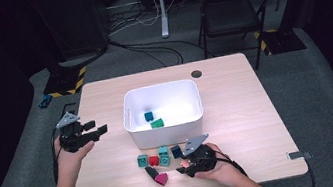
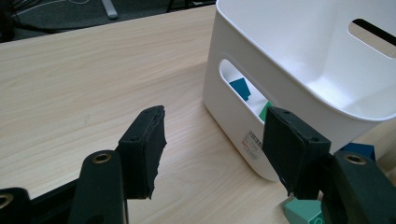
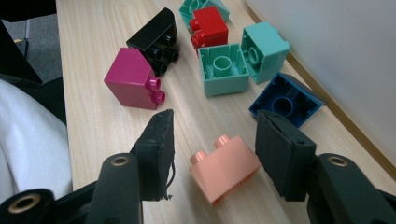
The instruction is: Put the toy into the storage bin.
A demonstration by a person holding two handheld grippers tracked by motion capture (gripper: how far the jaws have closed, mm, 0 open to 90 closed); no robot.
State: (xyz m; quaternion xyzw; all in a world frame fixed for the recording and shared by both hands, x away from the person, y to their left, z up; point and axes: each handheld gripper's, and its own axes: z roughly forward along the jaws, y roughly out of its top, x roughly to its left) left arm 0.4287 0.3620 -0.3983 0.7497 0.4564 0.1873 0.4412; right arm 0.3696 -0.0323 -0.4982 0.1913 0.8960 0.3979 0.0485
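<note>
Looking down from the high view, the right gripper point(image 1: 184, 165) hangs low over the near part of the wooden table point(image 1: 240, 127), beside a cluster of toy bricks in front of the white bin point(image 1: 165, 123), with a salmon brick point(image 1: 184, 163) at its tips. The left gripper point(image 1: 100, 127) is held just left of the bin, jaws apart and empty. Inside the bin lie a blue brick point(image 1: 148, 116) and a green brick point(image 1: 157, 123). Beyond the table are grey carpet, loose cables, a folding chair point(image 1: 232, 7) and black stands with yellow-striped feet.

The left gripper view brings the bin wall point(image 2: 233, 116) close: its handle slot shows the blue and green bricks inside, and a barcode label sits low on the wall.

In the right gripper view the salmon brick point(image 3: 225, 167) lies on its side between the spread jaws, pads not touching it; its two studs point away toward the cluster and its long axis runs across the gap. Beyond lie a magenta brick point(image 3: 132, 78), a black brick point(image 3: 156, 39), a red brick point(image 3: 210, 25), teal bricks point(image 3: 223, 69) and a dark blue brick point(image 3: 286, 100) with its hollow underside up.
</note>
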